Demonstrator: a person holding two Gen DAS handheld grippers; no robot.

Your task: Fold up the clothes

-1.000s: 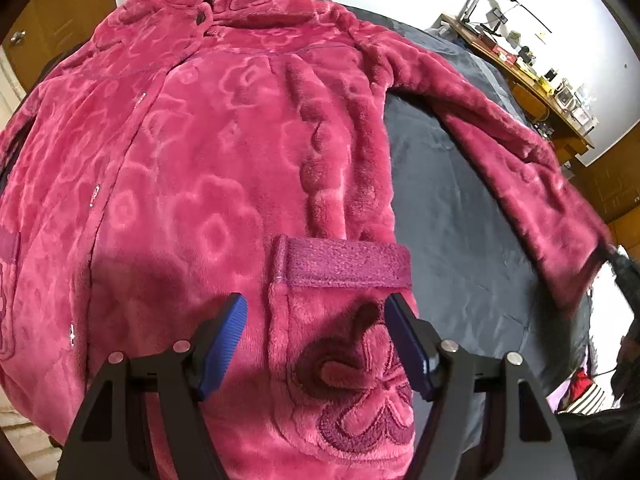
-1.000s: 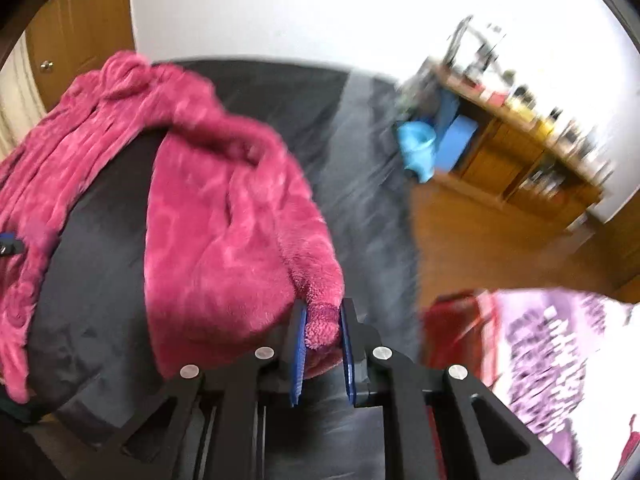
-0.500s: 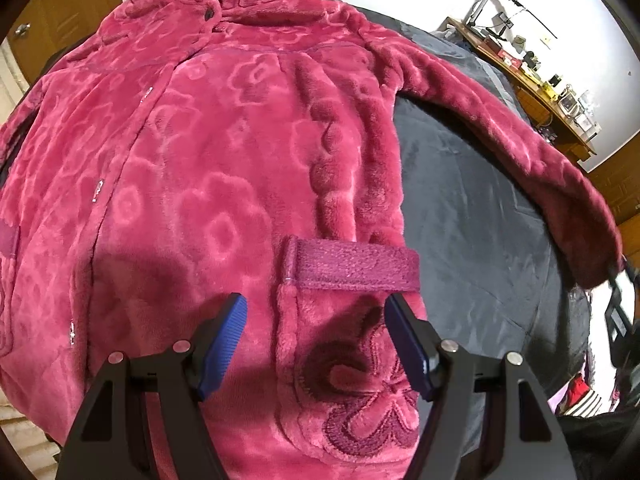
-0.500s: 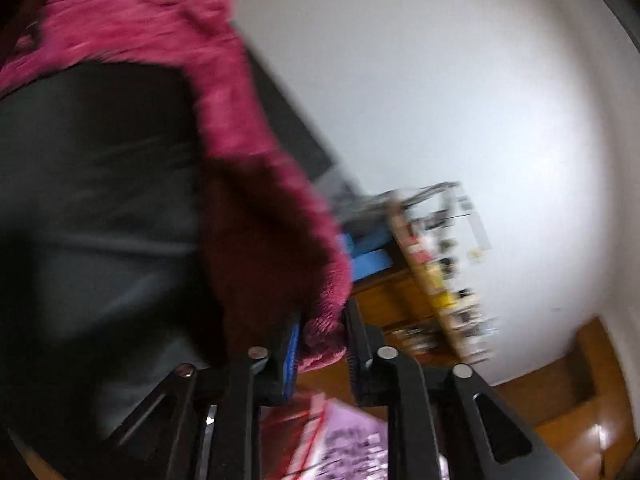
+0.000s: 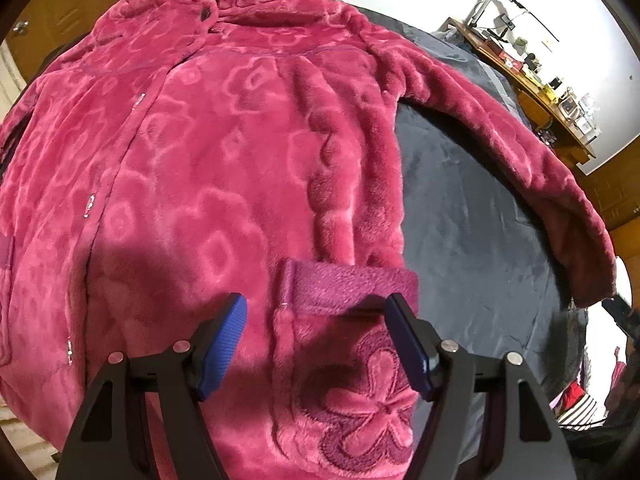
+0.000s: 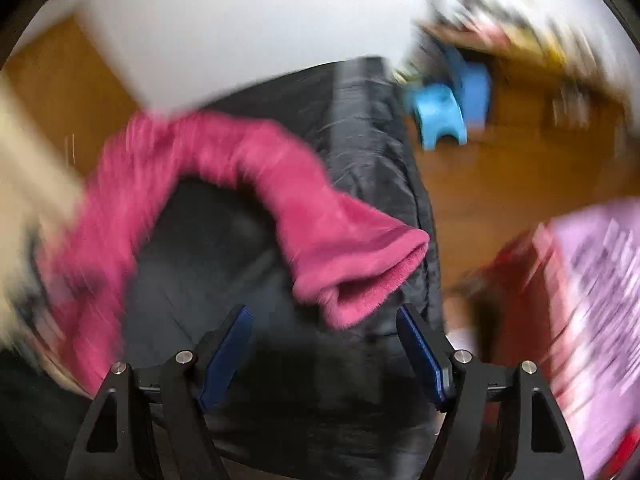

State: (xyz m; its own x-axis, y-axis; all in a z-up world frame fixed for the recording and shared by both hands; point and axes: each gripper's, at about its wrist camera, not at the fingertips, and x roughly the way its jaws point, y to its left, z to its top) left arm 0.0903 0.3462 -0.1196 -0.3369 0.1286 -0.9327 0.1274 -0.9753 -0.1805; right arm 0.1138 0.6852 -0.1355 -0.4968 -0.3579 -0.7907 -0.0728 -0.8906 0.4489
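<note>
- I see a plush crimson robe [image 5: 208, 184], embossed with flowers, filling the left and centre of the left view, spread on a dark grey quilted cover [image 5: 472, 240].
- Its sleeve cuff [image 6: 360, 268] lies free at centre of the blurred right view.
- Purple printed fabric [image 6: 592, 280] at right carries writing too smeared to read.
- My left gripper [image 5: 316, 340] stands open over the flower-stitched pocket [image 5: 352, 360].
- My right gripper [image 6: 324, 348] has just been opening; nothing sits between its jaws.
- Wooden floor [image 6: 500, 176], white wall, blue stool [image 6: 440, 116].
</note>
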